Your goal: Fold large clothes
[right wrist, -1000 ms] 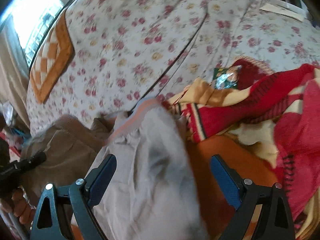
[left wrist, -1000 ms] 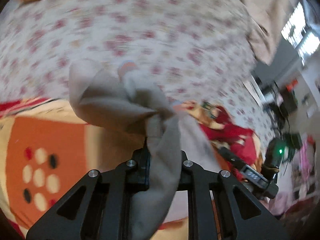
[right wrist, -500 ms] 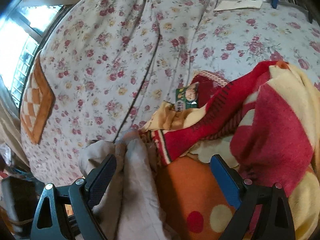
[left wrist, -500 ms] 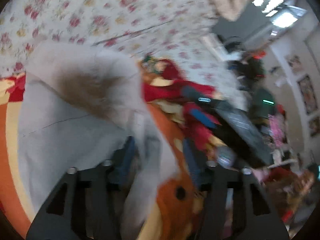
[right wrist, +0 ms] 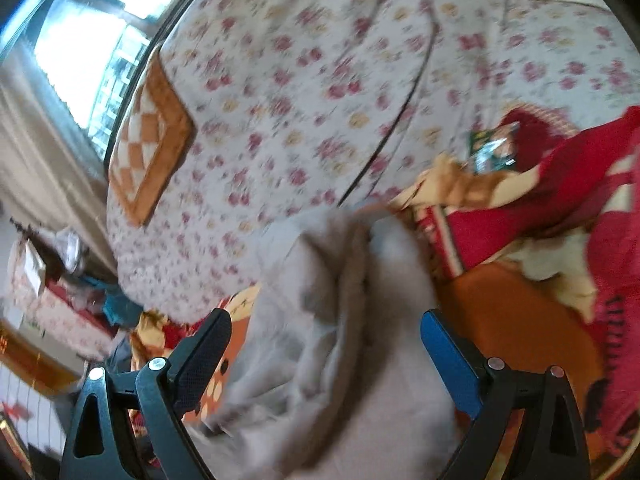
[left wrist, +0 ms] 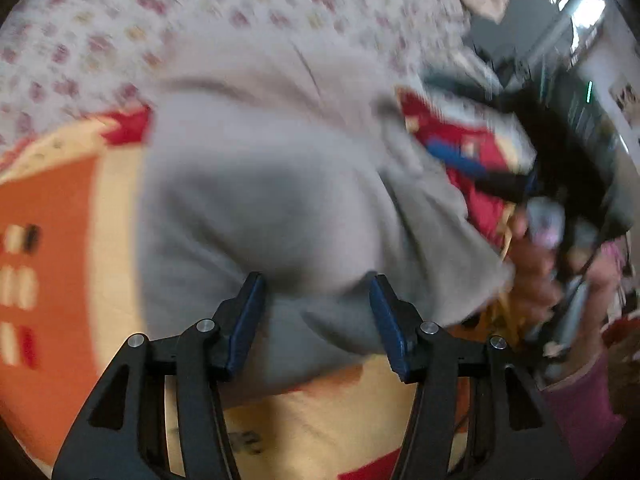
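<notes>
A large grey garment (left wrist: pixel 280 184) lies spread on an orange, yellow and red blanket (left wrist: pixel 52 240) on the bed. My left gripper (left wrist: pixel 316 300) is open just above the garment's near edge, holding nothing. In the right wrist view the same grey garment (right wrist: pixel 344 340) lies rumpled between the fingers of my right gripper (right wrist: pixel 324 344), which is wide open and empty over it. Both views are blurred by motion.
A floral bedsheet (right wrist: pixel 320 80) covers the bed beyond the blanket, with an orange checked cushion (right wrist: pixel 148 148) at its left. A small green packet (right wrist: pixel 492 148) lies on the red blanket folds (right wrist: pixel 560 200). Room clutter and a window lie past the bed's edges.
My left gripper has opened and let go of the grey garment, which now lies spread on the blanket. The right gripper stayed open and shifted over the cloth.
</notes>
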The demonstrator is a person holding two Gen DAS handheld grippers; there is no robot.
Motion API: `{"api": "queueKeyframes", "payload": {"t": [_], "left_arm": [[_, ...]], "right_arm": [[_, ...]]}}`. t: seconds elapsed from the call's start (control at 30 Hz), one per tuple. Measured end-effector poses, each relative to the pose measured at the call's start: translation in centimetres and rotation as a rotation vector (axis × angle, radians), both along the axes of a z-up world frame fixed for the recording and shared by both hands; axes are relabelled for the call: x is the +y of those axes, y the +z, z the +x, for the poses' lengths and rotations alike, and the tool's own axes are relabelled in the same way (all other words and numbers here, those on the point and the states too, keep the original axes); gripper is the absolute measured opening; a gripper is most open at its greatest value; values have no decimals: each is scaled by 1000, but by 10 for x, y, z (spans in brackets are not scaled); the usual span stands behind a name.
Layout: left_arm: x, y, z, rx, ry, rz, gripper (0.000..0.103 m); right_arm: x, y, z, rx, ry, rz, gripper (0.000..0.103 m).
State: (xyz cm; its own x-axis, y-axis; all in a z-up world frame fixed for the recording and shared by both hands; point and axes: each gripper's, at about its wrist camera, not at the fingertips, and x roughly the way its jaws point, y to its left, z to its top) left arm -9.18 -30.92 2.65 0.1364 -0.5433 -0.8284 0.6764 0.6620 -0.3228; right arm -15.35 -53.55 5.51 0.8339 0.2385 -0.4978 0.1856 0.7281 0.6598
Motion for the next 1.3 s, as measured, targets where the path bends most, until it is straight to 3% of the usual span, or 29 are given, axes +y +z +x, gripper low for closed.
{"api": "queueKeyframes", "payload": {"t": [0.13, 0.27, 0.43, 0.47, 0.5, 0.57, 0.7, 0.83, 1.0, 1.13, 1.17, 1.23, 1.27, 1.3], "left_arm": [[-7, -6, -8, -56, 2, -2, 54], [8, 18, -3, -36, 9, -51, 54], [30, 42, 0, -205, 87, -38, 54], [31, 39, 3, -204, 101, -34, 54], [29, 33, 6, -184, 108, -27, 54], [22, 18, 11, -135, 107, -8, 54], [12, 22, 15, -156, 86, -3, 54], [5, 37, 35, -168, 141, -42, 54], [-9, 14, 64, -164, 201, 63, 54], [-12, -5, 66, -151, 194, 106, 54], [-11, -5, 65, -161, 193, 106, 54], [-9, -6, 65, -163, 196, 94, 54], [-7, -6, 65, -156, 200, 86, 54], [-6, -6, 65, -154, 200, 83, 54]], "right_arm": [[7, -7, 7, 31, 16, -40, 94], [5, -18, 22, 57, 56, 17, 94], [19, -16, 42, 81, 144, -34, 94], [22, -16, 47, 90, 154, -58, 85], [25, -17, 53, 102, 159, -82, 58], [31, -22, 65, 138, 154, -143, 21], [22, -20, 59, 106, 75, -162, 9], [6, 5, 41, 71, -15, -240, 7], [-11, -23, 49, 202, -82, -267, 7], [-17, -22, 43, 220, -76, -216, 7], [-18, -19, 39, 224, -72, -198, 10], [-19, -10, 27, 228, -55, -146, 27], [-18, -6, 19, 220, -36, -112, 45], [-17, -2, 8, 203, -10, -70, 51]]}}
